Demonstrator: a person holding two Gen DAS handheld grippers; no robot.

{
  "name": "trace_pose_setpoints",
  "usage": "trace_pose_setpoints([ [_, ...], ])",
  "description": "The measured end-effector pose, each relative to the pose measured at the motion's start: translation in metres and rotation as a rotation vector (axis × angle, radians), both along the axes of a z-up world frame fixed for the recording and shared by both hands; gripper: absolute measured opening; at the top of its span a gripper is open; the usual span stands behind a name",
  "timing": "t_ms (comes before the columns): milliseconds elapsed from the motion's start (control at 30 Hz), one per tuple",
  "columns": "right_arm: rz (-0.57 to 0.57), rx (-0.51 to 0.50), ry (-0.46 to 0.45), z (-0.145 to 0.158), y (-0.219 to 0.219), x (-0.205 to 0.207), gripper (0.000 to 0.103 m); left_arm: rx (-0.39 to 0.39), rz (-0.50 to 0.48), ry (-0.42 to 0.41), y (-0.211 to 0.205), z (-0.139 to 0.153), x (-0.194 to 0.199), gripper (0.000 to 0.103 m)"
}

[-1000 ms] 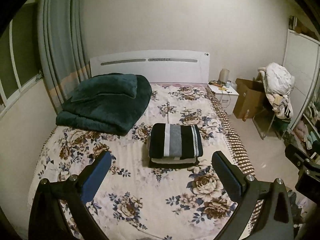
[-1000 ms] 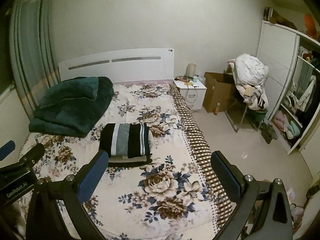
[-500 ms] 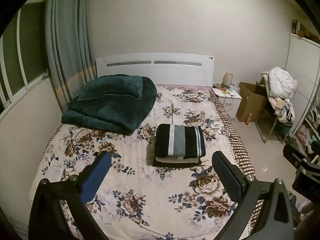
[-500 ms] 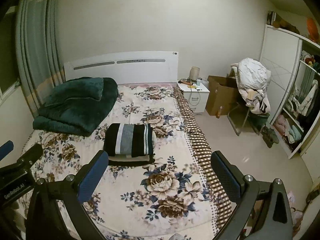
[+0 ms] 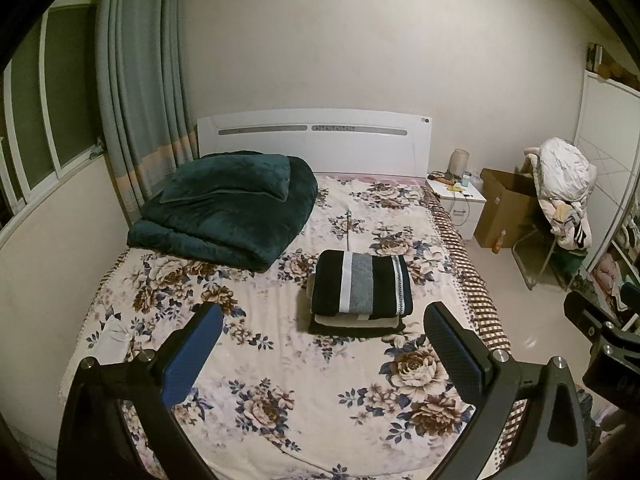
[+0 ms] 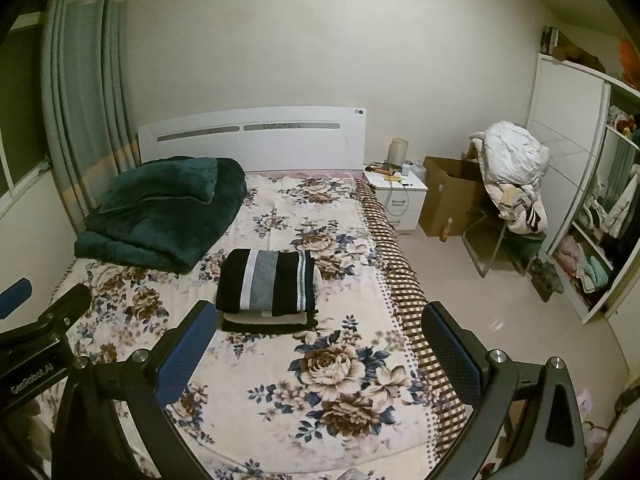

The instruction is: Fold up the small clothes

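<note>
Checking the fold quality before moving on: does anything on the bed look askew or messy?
Nothing stands out. The striped garment sits squarely on the folded stack on the bed; both claws, left and right, are open and empty.

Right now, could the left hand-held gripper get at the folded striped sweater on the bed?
Probably yes: the left hand-held gripper is open and empty, and only bare floral bedspread lies between it and the striped sweater atop the stack. It hangs apart, so a forward reach is needed.
</note>
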State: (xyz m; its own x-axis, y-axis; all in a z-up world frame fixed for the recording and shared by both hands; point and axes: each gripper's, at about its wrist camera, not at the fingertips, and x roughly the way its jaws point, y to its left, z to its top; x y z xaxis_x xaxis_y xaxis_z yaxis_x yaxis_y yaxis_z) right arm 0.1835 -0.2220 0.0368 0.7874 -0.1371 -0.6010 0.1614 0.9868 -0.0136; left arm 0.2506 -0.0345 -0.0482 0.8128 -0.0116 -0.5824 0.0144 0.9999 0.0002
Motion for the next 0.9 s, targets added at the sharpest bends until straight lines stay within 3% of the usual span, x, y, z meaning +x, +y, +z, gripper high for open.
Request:
trace_pose_setpoints([
  [900, 0.019, 0.028, -0.025, 0.005, 0.009, -0.013, 0.103, -0.007, 0.001, -0.01, -0.006, 0.014, -0.009, 0.103],
])
